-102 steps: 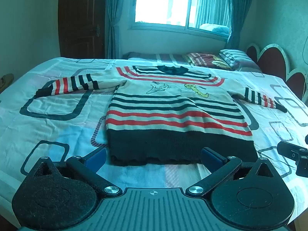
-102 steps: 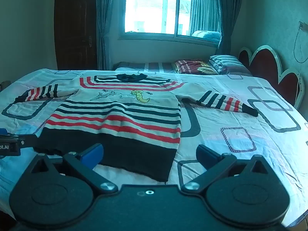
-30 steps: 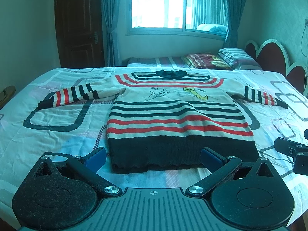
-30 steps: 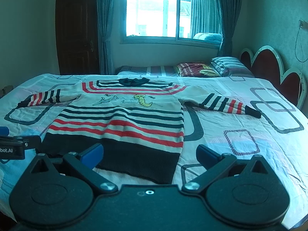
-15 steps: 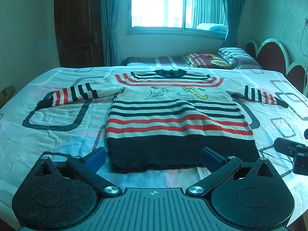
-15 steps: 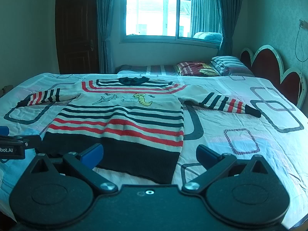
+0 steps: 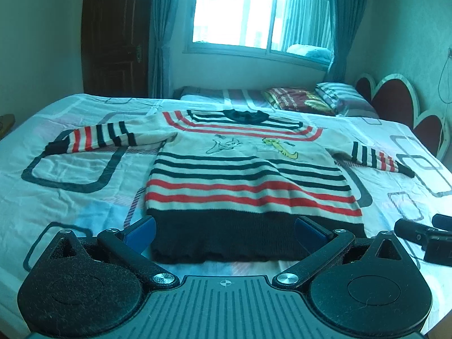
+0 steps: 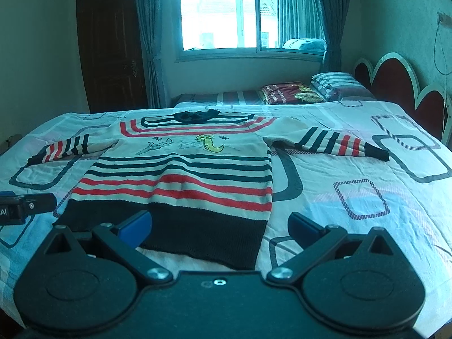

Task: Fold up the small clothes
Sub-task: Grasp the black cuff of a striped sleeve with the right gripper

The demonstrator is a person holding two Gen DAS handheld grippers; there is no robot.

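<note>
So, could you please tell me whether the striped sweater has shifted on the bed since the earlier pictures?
No. The striped sweater lies flat with its left sleeve across the same grey rectangle on the bedsheet; only the cameras moved.

This is a bedroom in a home. A wide bed under a white sheet printed with grey rounded rectangles (image 8: pixel 353 155) fills the room, with a scalloped dark-red headboard (image 8: pixel 395 82) at its right, striped pillows (image 8: pixel 336 83) and a folded red blanket (image 8: pixel 288 91). Behind stand a bright sliding window (image 8: pixel 245 14) with teal curtains (image 8: pixel 147 28) and a dark wooden door (image 8: pixel 110 42).
</note>
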